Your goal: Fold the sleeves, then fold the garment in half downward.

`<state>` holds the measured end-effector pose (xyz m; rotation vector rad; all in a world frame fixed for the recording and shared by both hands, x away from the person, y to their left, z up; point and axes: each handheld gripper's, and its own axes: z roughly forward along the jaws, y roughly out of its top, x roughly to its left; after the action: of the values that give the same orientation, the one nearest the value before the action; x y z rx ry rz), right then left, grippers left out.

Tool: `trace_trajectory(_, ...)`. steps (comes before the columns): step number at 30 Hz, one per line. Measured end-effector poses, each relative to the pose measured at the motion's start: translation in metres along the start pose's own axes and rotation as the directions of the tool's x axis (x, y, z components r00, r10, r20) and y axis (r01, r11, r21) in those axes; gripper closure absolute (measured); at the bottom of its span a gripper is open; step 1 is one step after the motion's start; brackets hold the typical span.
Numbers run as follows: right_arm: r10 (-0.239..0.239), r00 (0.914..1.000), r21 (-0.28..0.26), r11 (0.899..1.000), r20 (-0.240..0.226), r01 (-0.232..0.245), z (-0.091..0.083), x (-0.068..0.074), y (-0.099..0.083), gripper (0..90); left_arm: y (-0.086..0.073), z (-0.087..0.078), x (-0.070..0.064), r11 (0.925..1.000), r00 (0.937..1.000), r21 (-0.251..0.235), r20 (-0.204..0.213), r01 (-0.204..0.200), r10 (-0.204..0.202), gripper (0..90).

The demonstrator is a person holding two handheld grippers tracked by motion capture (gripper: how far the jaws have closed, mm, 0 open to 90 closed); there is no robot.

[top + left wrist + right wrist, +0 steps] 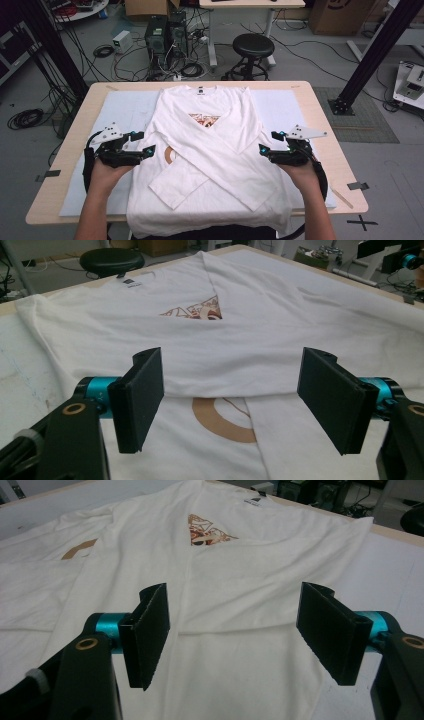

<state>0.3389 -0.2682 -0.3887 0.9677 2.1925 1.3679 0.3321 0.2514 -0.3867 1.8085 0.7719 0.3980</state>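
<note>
A light wooden table carries a white sheet that covers most of its top, leaving the wood bare along the edges. A white long-sleeved shirt lies flat on the sheet, collar towards the far edge, sleeves crossed, hem overhanging the near edge.

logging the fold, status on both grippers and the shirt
Left hand-held gripper open, right hand-held gripper open, each at a shirt side. White shirt flat, both sleeves crossed over front. Nothing in the way.
</note>
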Motion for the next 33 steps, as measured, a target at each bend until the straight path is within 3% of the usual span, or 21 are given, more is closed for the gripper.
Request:
trace_trajectory(6, 0.026, 0.9997, 0.025, 0.999, -0.004, -0.026, 0.011, -0.007, 0.007, 22.3, -0.001, 0.008, 0.006, 0.9998, 0.9999, 0.016, -0.007, 0.012, -0.011, 23.9)
trace_trajectory(13, 0.030, 0.9995, 0.039, 0.999, 0.007, -0.030, 0.011, -0.010, 0.005, 22.2, -0.003, 0.014, 0.007, 0.9995, 0.9999, 0.026, 0.002, 0.017, -0.017, 23.6)
trace_trajectory(20, 0.034, 0.9992, 0.034, 0.999, 0.020, -0.034, 0.007, -0.013, 0.003, 22.2, -0.003, 0.019, 0.011, 0.9984, 0.9988, 0.030, -0.005, 0.048, -0.048, 23.6)
trace_trajectory(33, 0.057, 0.9960, 0.052, 0.997, 0.068, -0.061, 0.014, -0.028, 0.010, 22.3, 0.016, 0.039, 0.029, 0.9953, 0.9984, 0.092, -0.050, 0.030, -0.025, 23.6)
